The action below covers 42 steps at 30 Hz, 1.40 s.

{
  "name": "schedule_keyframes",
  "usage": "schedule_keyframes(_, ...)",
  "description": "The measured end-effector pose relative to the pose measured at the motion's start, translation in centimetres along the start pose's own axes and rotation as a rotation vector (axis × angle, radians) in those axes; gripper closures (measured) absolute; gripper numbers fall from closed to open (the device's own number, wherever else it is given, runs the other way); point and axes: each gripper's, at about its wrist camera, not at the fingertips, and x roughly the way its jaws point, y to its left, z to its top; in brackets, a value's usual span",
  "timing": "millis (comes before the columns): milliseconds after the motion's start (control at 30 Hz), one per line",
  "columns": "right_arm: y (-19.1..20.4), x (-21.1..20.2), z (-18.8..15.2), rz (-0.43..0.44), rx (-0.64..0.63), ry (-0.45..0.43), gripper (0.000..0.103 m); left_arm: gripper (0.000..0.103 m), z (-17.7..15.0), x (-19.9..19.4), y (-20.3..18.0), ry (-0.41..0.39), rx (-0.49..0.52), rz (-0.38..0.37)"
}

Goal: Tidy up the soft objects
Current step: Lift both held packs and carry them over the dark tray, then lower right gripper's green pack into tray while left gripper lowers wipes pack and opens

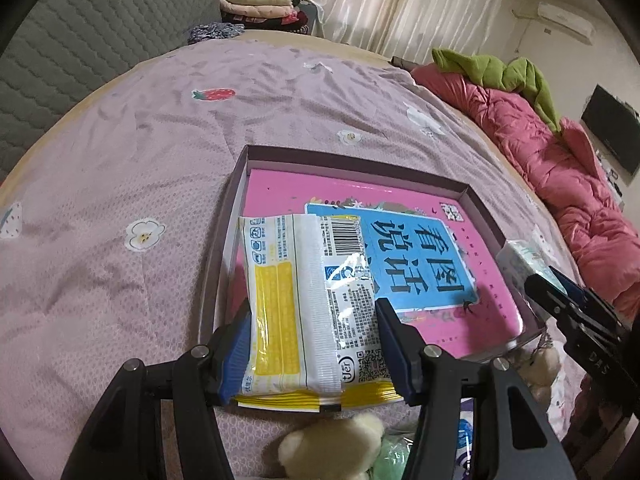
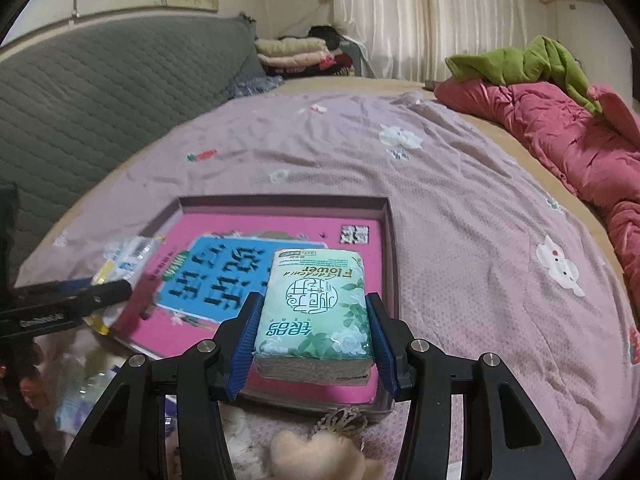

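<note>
From the left wrist, the left gripper (image 1: 314, 344) clamps a white-and-yellow tissue pack (image 1: 304, 300) over the shallow box (image 1: 360, 166) (near left corner). From the right wrist, the right gripper (image 2: 312, 344) grips a green tissue pack (image 2: 316, 304) above the box's pink book (image 2: 360, 256).

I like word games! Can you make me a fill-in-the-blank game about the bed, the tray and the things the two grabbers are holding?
1. The left gripper holds a white and ____ plastic tissue pack.
2. The right gripper holds a soft ____ tissue pack with white flowers.
3. Both packs hang over a shallow cardboard tray that holds a ____ book with a blue panel.
4. A green garment lies on the ____ quilt.

Missing words: yellow; green; pink; red
</note>
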Motion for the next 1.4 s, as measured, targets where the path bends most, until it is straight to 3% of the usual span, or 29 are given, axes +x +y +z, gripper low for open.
schedule_keyframes(467,-0.4,2.9,-1.3,-0.041,-0.009,0.131,0.051,0.045,0.0,0.9,-0.2,0.016,0.045,0.051)
schedule_keyframes(1000,0.6,3.4,-1.6,-0.079,-0.076,0.146,0.049,0.045,0.5,2.2,0.5,0.047,0.028,0.064)
schedule_keyframes(1100,0.7,3.4,-1.6,-0.080,-0.080,0.145,0.047,0.045,0.4,2.4,0.4,0.049,0.038,0.074)
schedule_keyframes(1167,0.8,3.4,-1.7,-0.090,-0.089,0.140,0.039,0.045,0.4,2.5,0.3,0.052,0.047,0.076)
schedule_keyframes(1400,-0.1,2.4,-1.1,-0.065,-0.025,0.100,0.038,0.045,0.3,2.5,0.1,0.059,0.065,0.076)
